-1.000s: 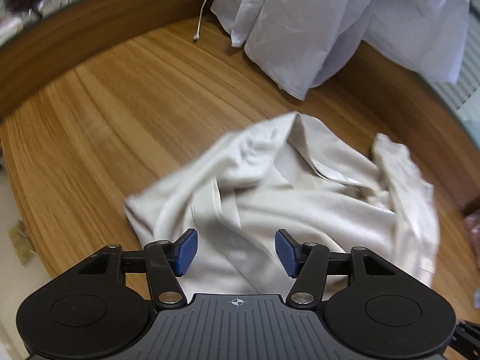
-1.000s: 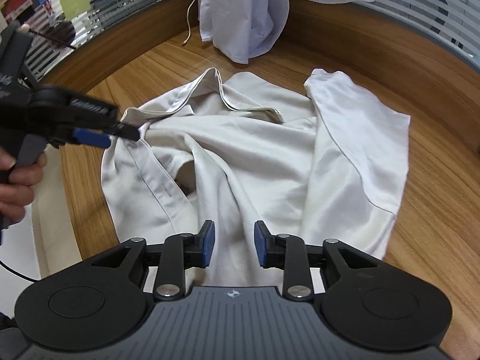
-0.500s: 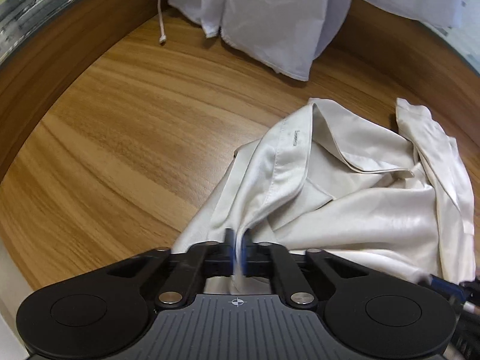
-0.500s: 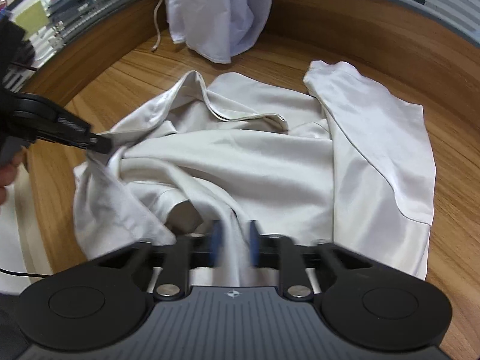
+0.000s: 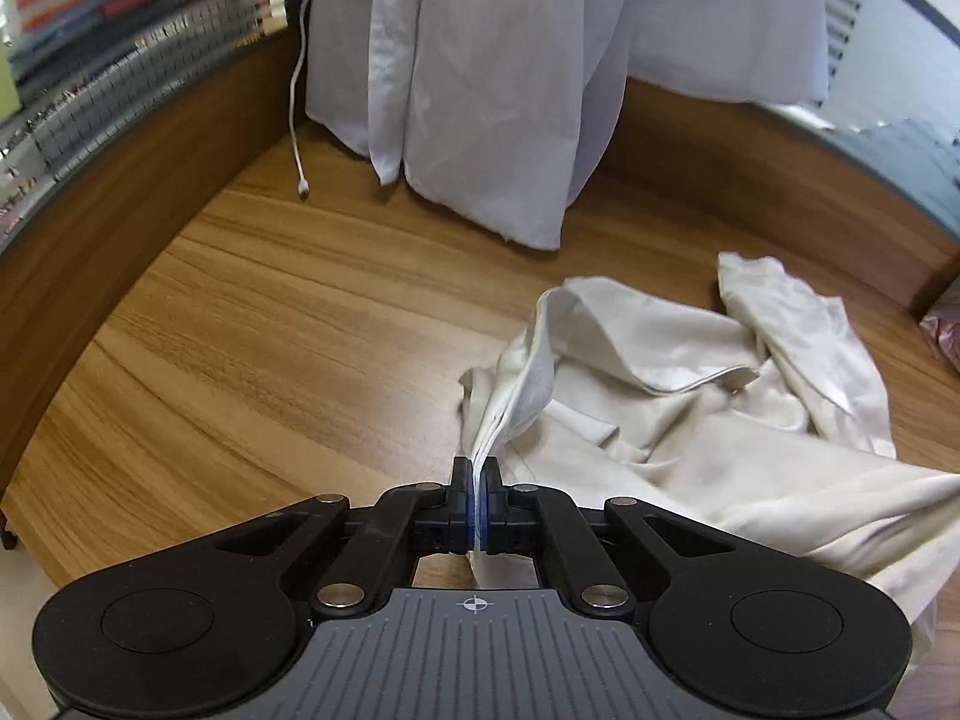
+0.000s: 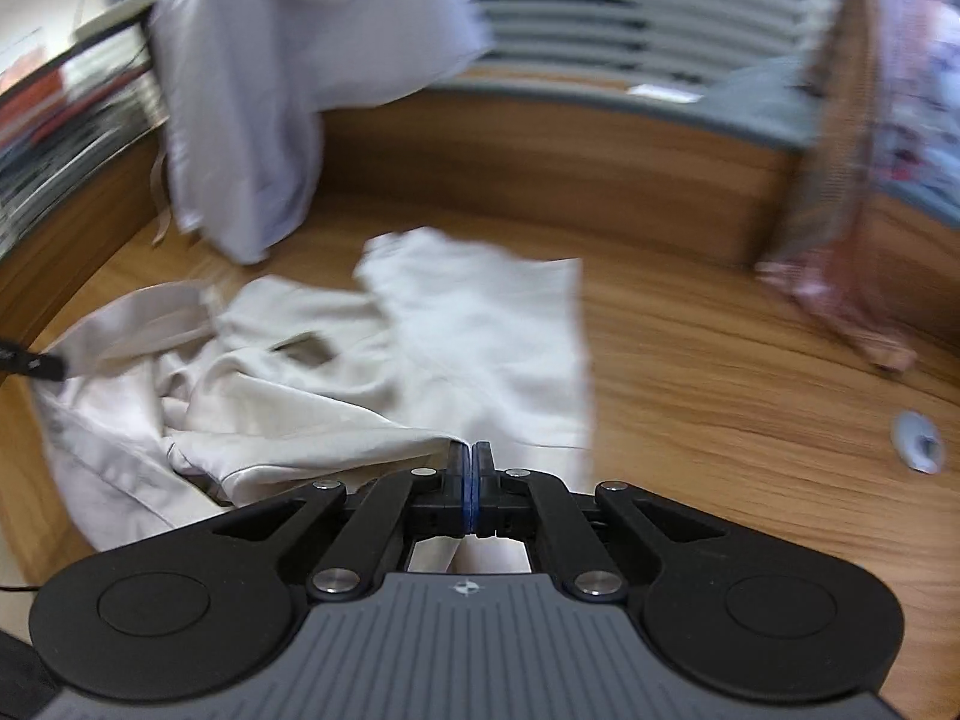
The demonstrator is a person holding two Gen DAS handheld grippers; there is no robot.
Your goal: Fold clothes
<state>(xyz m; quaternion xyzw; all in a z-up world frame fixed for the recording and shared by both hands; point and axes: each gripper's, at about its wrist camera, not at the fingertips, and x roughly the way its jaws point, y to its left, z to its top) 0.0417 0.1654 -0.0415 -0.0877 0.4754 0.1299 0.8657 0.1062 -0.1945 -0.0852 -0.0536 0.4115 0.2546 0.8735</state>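
Observation:
A cream shirt (image 5: 690, 414) lies crumpled on the wooden table (image 5: 270, 324). My left gripper (image 5: 477, 483) is shut on a fold of its edge, and the cloth stretches taut from the pads. In the right wrist view the same shirt (image 6: 420, 336) spreads ahead and to the left. My right gripper (image 6: 472, 462) is shut on another edge of the shirt, whose cloth runs off to the left of the pads. The left gripper's tip (image 6: 36, 363) shows at the far left of that view, holding the shirt.
A pale lavender garment (image 5: 510, 90) hangs at the back of the table, also in the right wrist view (image 6: 252, 102). A white cord (image 5: 297, 120) dangles beside it. A pink patterned cloth (image 6: 840, 276) and a small grey disc (image 6: 918, 441) lie to the right.
Both grippers have closed on the shirt's edges and moved apart. The shirt has been pulled up and shifted, and the right view is blurred with motion.

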